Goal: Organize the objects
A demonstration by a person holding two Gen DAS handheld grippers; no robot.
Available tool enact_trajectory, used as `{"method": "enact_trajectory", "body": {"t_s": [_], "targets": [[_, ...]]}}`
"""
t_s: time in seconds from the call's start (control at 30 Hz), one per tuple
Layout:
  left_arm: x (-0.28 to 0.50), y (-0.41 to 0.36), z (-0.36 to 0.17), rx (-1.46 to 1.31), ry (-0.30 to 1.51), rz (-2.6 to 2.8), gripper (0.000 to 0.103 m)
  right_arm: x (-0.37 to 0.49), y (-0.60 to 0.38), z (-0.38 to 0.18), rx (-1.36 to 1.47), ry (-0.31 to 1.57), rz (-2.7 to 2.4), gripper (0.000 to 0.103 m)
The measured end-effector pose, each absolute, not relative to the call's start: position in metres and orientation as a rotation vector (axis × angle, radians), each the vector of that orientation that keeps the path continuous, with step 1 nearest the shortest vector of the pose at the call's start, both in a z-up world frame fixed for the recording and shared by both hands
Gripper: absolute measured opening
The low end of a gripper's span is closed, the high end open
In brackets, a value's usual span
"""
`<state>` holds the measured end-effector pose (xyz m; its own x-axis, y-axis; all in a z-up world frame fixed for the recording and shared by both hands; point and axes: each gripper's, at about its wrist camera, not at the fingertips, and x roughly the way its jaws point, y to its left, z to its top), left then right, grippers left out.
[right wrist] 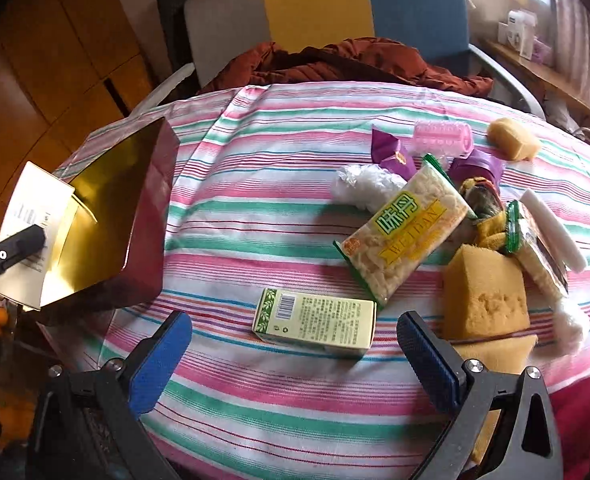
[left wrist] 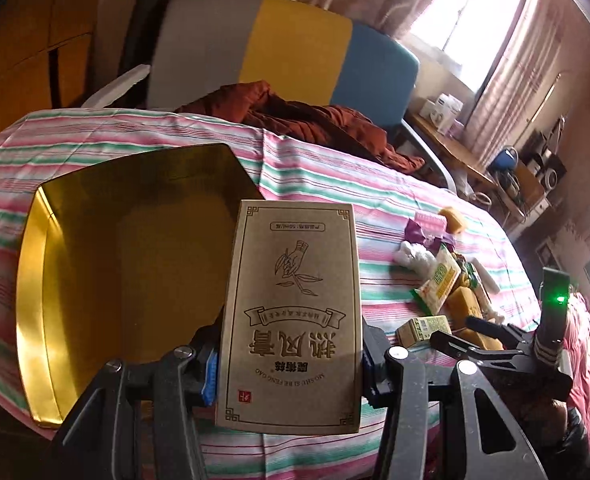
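**Kraft box over the tin, next pick lined up**

Left hand-held gripper [left wrist: 291,364] clamped on the kraft-paper box [left wrist: 291,312], pinched by its long sides so the flat face stays up and slides in easily. Box hovering at about 3 o'clock of the open gold-lined tin [left wrist: 135,264], tin tipped mouth-forward on the striped table [right wrist: 255,208], probably to make loading simpler. Right hand-held gripper [right wrist: 295,360] spread wide, nothing between the pads, aimed straight at the small green carton [right wrist: 315,320] at 12 o'clock, likely the next grab. Snack packet [right wrist: 407,232], yellow sponge [right wrist: 487,300] and pink roller [right wrist: 443,136] piled around 1–2 o'clock, awaiting sorting.
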<state>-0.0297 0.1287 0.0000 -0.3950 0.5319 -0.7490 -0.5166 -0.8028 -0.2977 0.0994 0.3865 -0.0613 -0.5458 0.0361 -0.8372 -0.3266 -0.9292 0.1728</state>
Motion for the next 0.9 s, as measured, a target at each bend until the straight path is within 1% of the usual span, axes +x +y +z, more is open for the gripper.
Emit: {"method": "enact_trajectory", "body": {"t_s": [0.07, 0.17, 0.23, 0.33, 0.37, 0.4, 0.43, 0.47, 0.5, 0.57, 0.7, 0.9], "targets": [[-0.031, 0.122, 0.000, -1.193, -0.030, 2.212, 0.052, 0.096, 0.389, -0.067, -1.391, 0.477, 2.481, 0.103], [-0.032, 0.112, -0.002, -1.201, -0.046, 2.221, 0.052, 0.089, 0.385, -0.071, -1.410, 0.426, 2.439, 0.103], [-0.032, 0.107, -0.004, -1.211, -0.058, 2.226, 0.052, 0.090, 0.381, -0.071, -1.412, 0.432, 2.445, 0.102], [-0.033, 0.100, -0.006, -1.215, -0.069, 2.237, 0.052, 0.084, 0.381, -0.077, -1.440, 0.393, 2.401, 0.100], [-0.033, 0.097, -0.006, -1.216, -0.072, 2.242, 0.052, 0.083, 0.381, -0.079, -1.452, 0.380, 2.387, 0.098], [-0.033, 0.095, -0.006, -1.216, -0.075, 2.248, 0.052, 0.082, 0.381, -0.081, -1.466, 0.371, 2.373, 0.092], [-0.034, 0.092, -0.006, -1.217, -0.078, 2.256, 0.052, 0.080, 0.382, -0.084, -1.478, 0.370, 2.357, 0.088], [-0.035, 0.090, -0.006, -1.221, -0.082, 2.262, 0.052, 0.079, 0.382, -0.086, -1.494, 0.367, 2.345, 0.078], [-0.036, 0.086, -0.007, -1.224, -0.089, 2.272, 0.052, 0.078, 0.381, -0.089, -1.512, 0.358, 2.336, 0.073], [-0.038, 0.079, -0.007, -1.228, -0.100, 2.293, 0.052, 0.078, 0.380, -0.087, -1.511, 0.347, 2.342, 0.072], [-0.046, 0.059, -0.007, -1.250, -0.130, 2.364, 0.052, 0.083, 0.381, -0.076, -1.464, 0.387, 2.382, 0.072], [-0.062, 0.023, -0.018, -1.330, -0.187, 2.473, 0.052, 0.078, 0.361, -0.027, -1.346, 0.415, 2.588, 0.072]]}}
